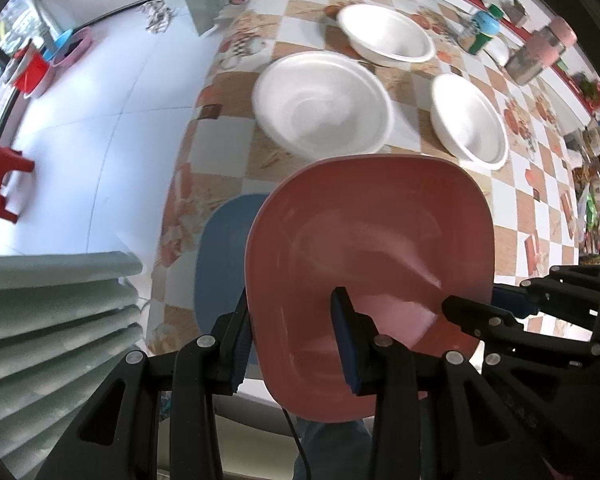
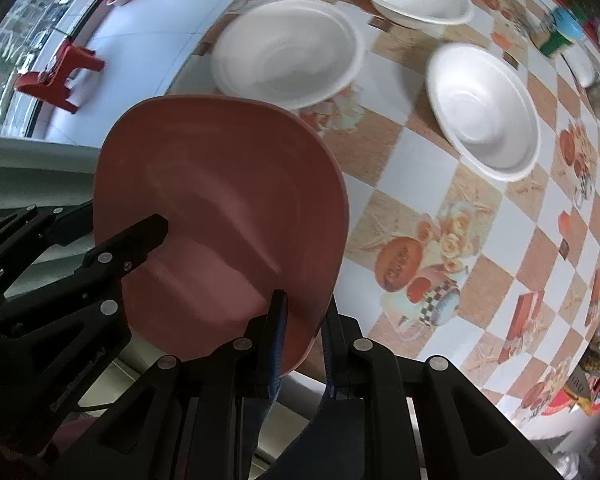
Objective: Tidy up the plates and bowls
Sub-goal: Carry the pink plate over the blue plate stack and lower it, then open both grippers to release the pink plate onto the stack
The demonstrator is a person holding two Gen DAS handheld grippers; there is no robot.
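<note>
Through my left claw [image 1: 296,336] I clamp the pink plate's [image 1: 372,232] rim above a blue plate [image 1: 224,248], three white bowls [image 1: 324,104] unstacked; my right claw [image 2: 302,332] pinches the opposite rim.

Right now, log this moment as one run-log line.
left gripper: shut on pink plate rim | right gripper: shut on opposite rim | plate: lifted over table | three white bowls: on table
</note>
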